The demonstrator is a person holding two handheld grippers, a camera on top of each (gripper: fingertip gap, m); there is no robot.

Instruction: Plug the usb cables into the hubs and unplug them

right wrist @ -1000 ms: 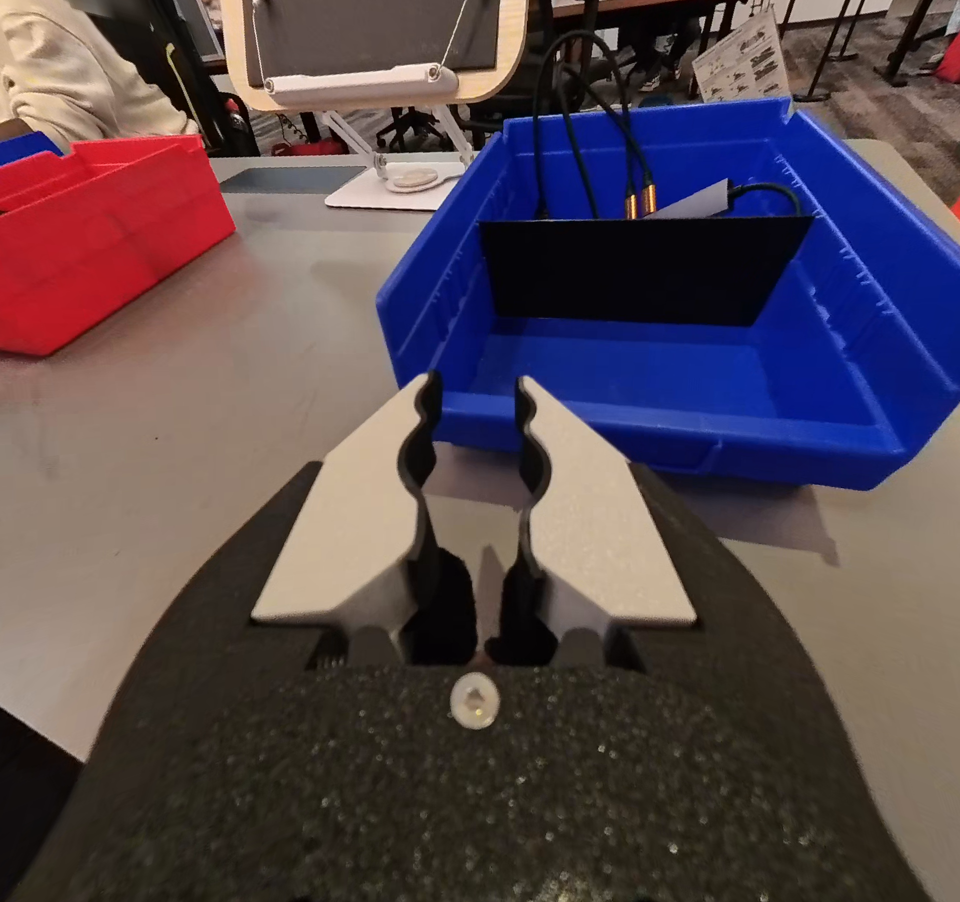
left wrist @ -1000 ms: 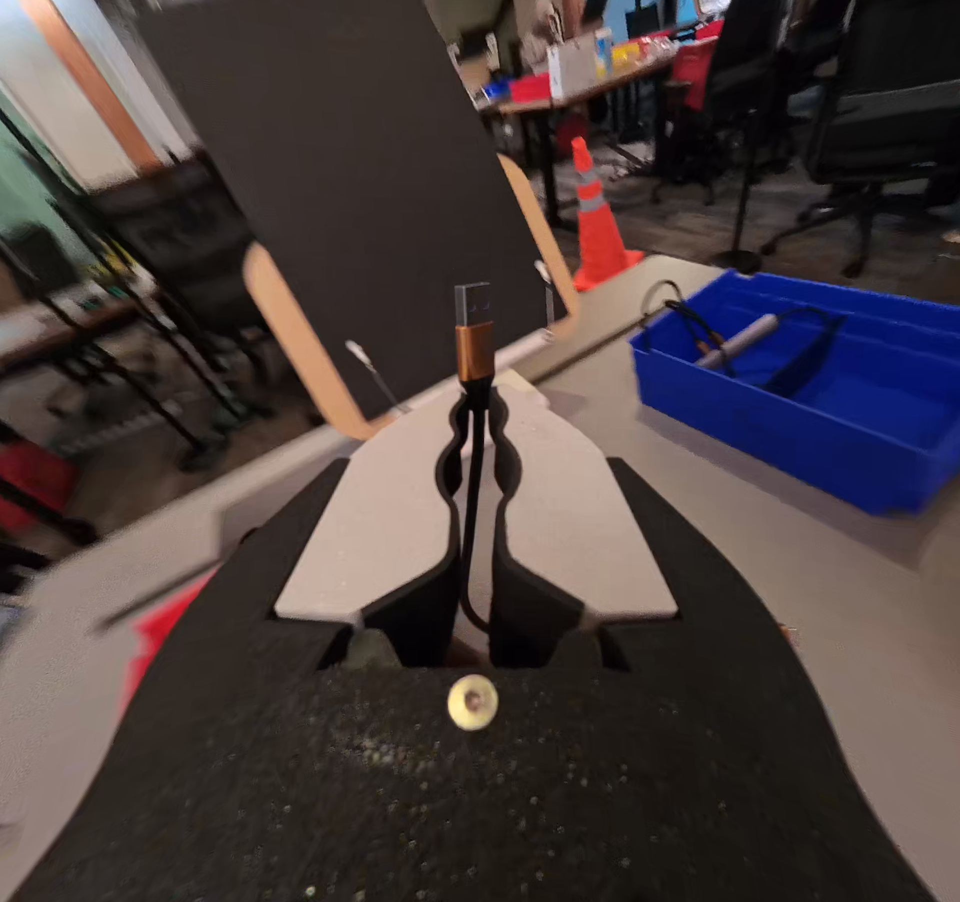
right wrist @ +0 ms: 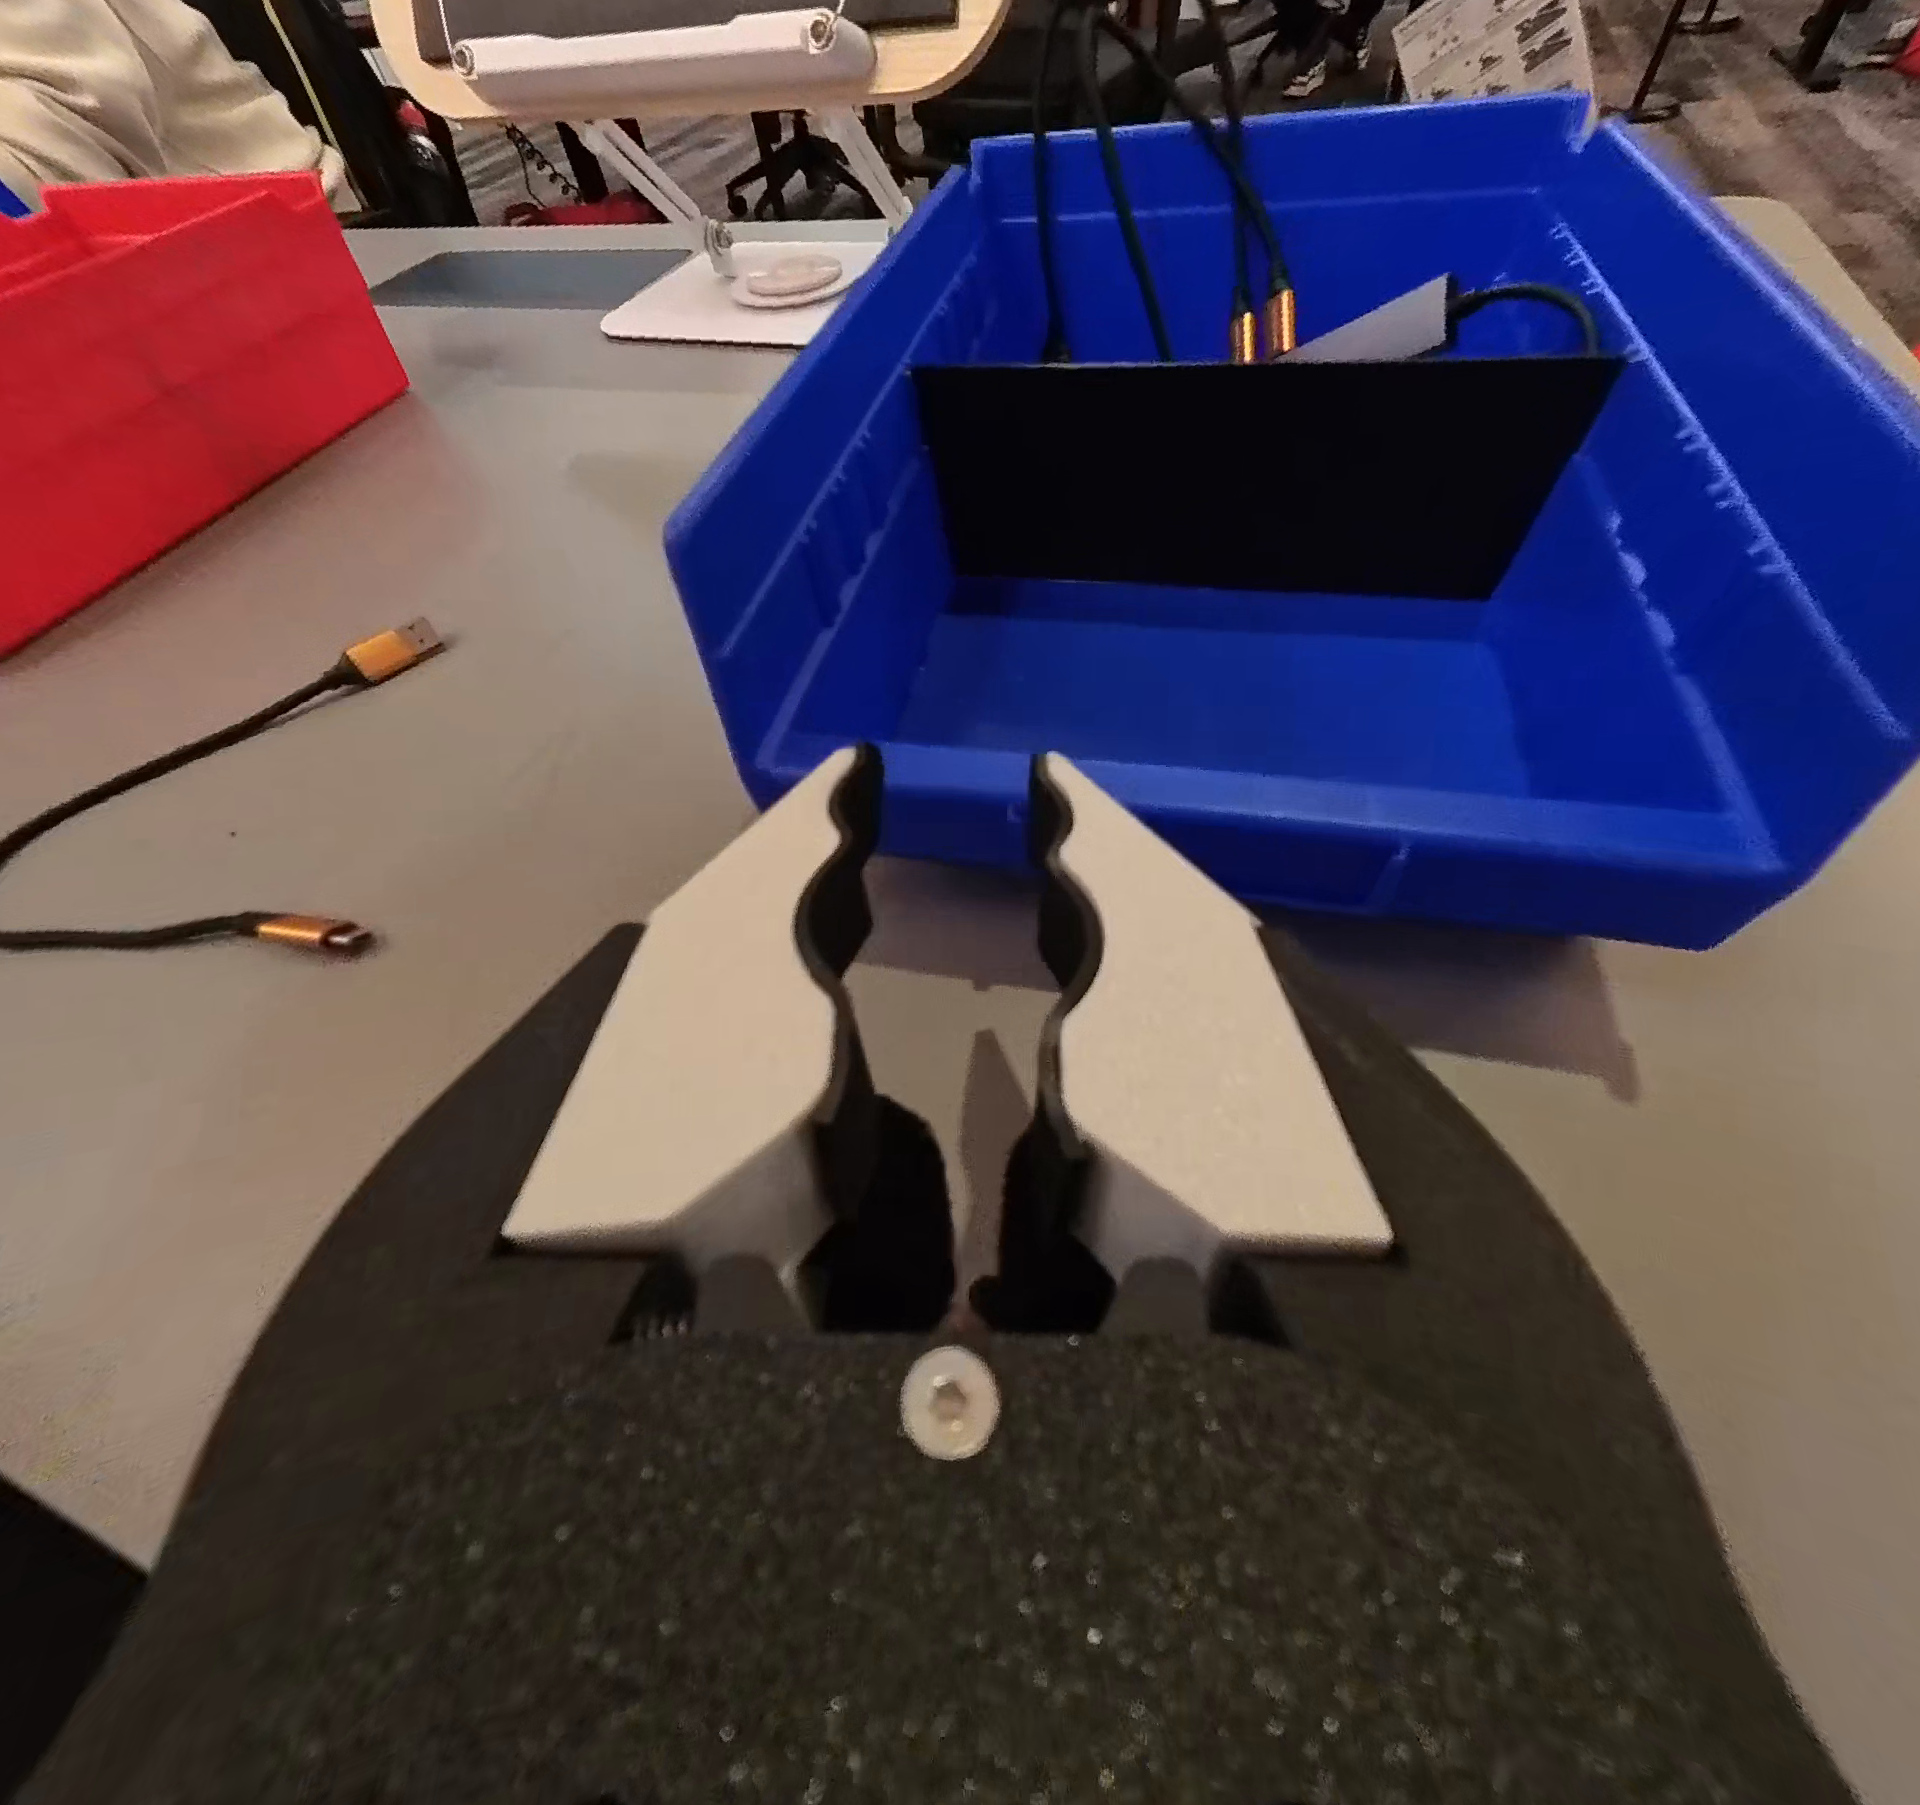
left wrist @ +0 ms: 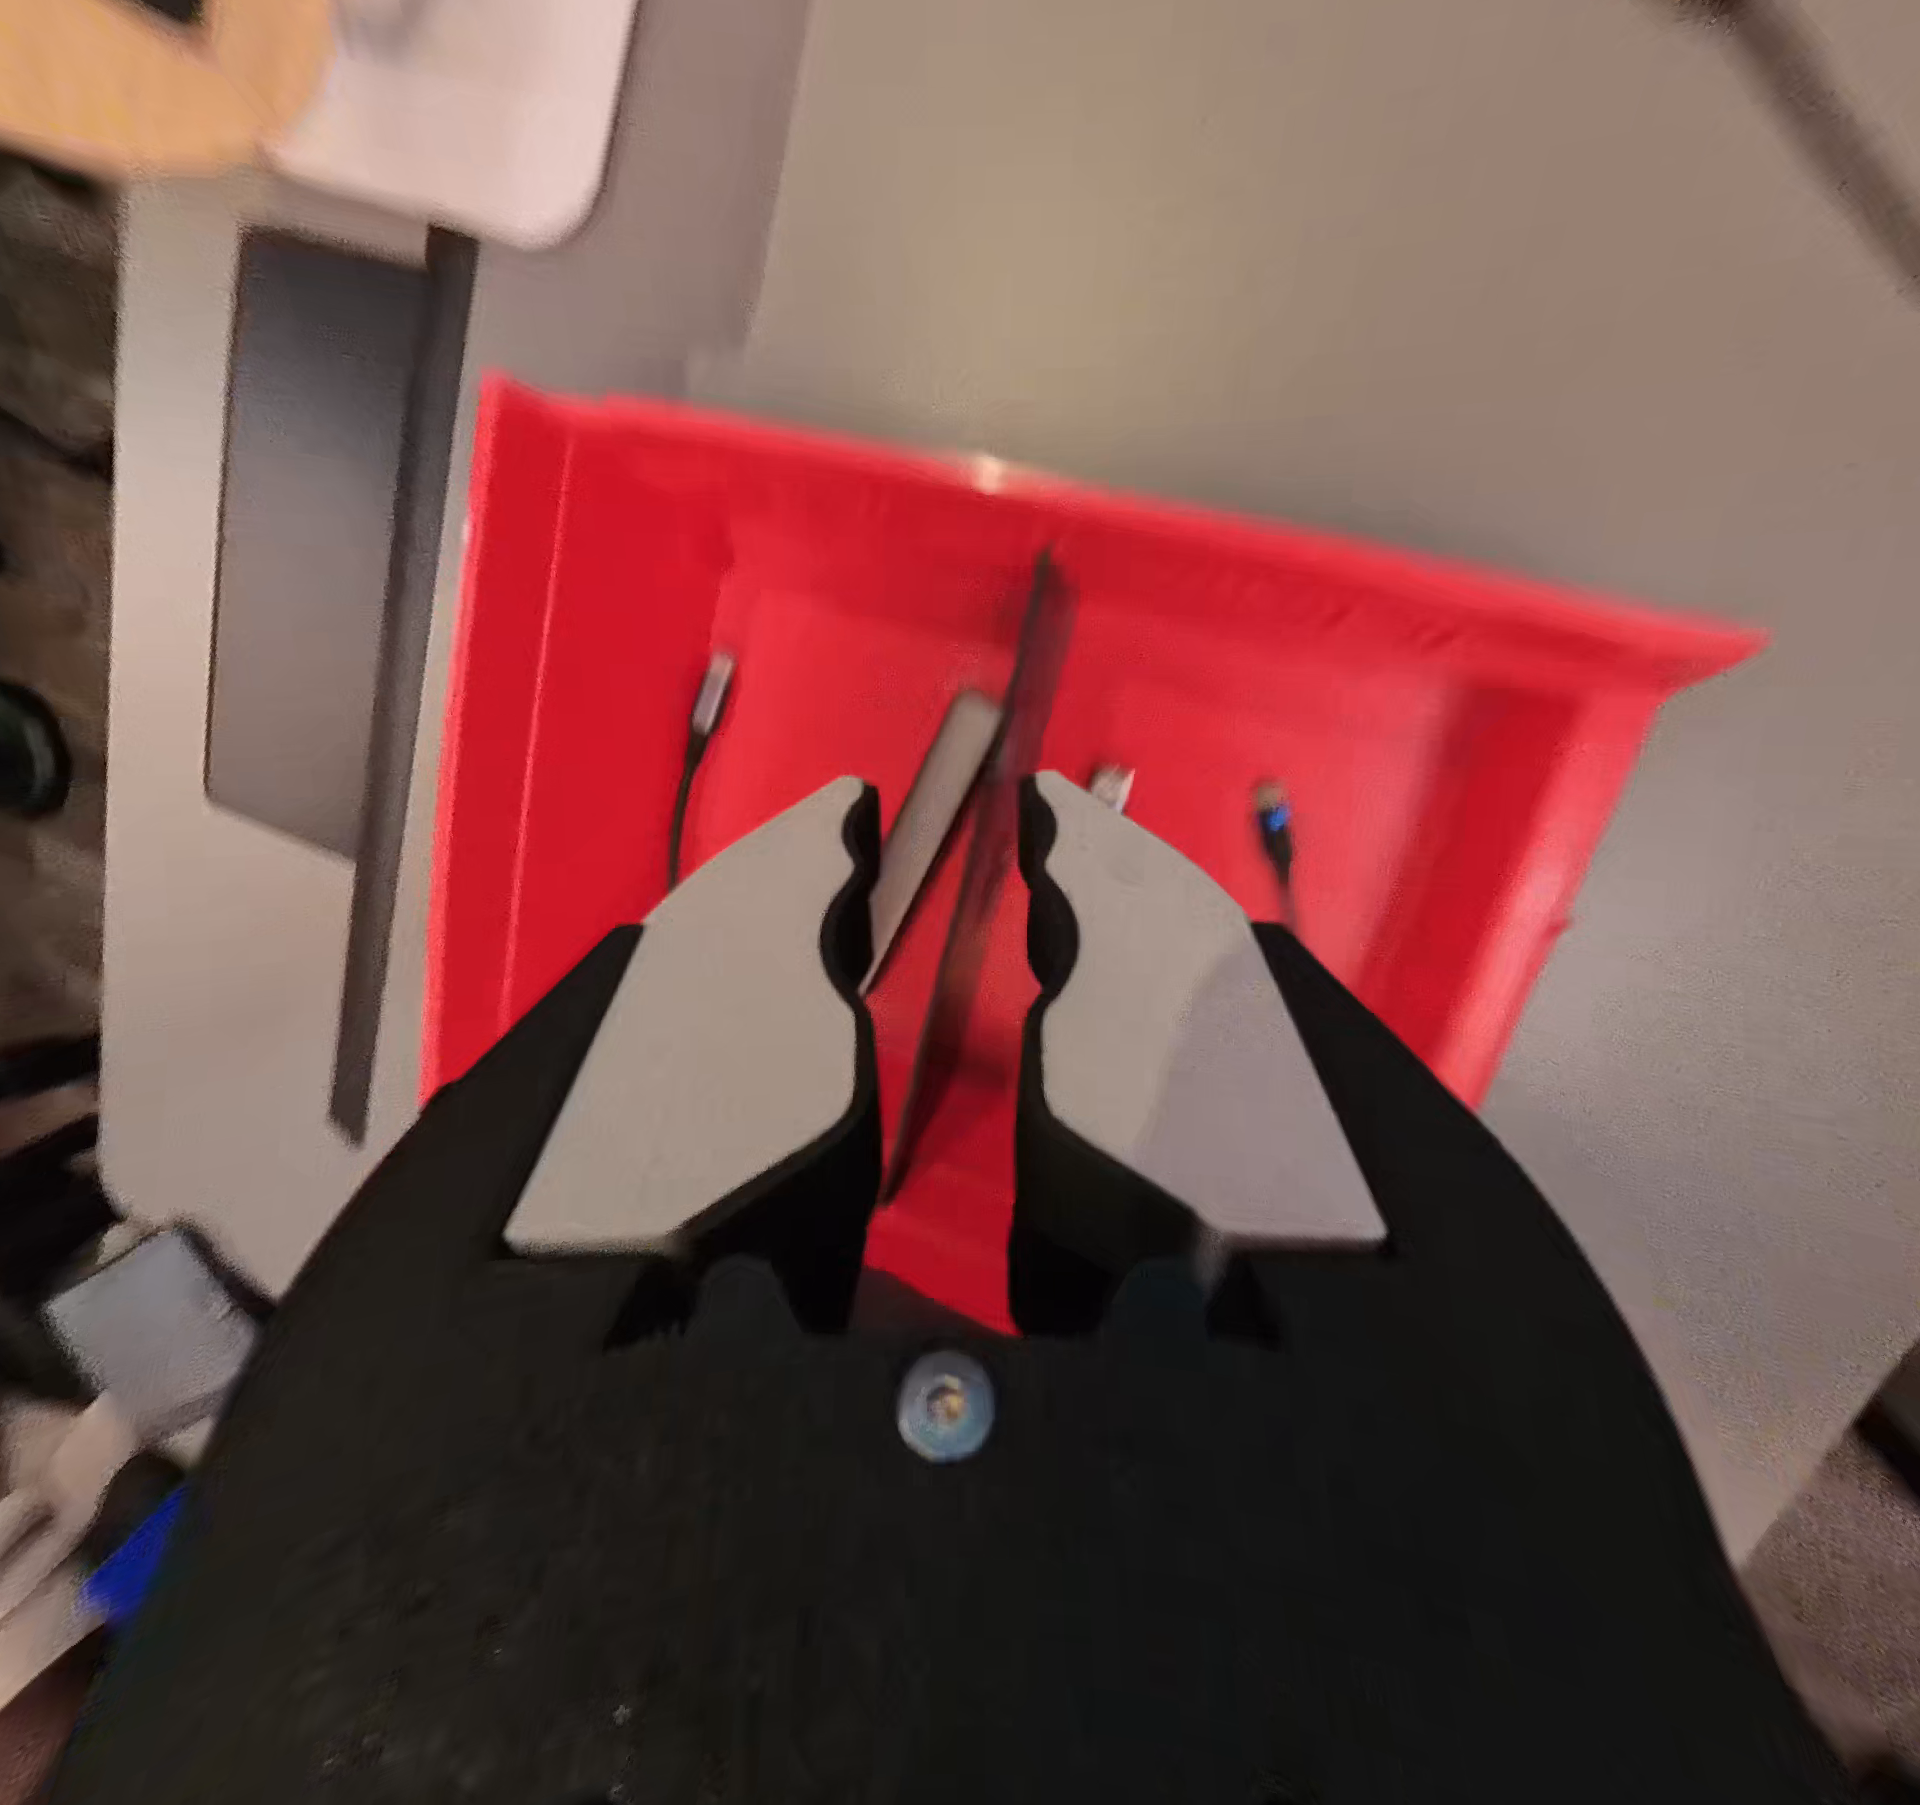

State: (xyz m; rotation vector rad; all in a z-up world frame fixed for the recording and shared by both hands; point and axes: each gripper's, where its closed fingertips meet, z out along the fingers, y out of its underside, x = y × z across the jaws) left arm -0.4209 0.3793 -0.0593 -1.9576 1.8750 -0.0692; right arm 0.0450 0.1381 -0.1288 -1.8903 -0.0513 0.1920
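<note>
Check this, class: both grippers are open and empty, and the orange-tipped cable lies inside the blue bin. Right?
Not quite. The right wrist view shows the orange-tipped cable lying on the table, left of the blue bin. Both grippers, left gripper and right gripper, are open and empty.

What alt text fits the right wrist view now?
The open, empty right gripper points at a blue bin whose black divider hides a hub with cables plugged in. Two orange-tipped cable ends lie loose on the grey table, left.

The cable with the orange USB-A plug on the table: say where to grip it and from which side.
Grip the orange sleeve just behind the metal tip, coming from above with a finger on each long side. The cable lies flat on the table, plug free and pointing toward the blue bin.
</note>
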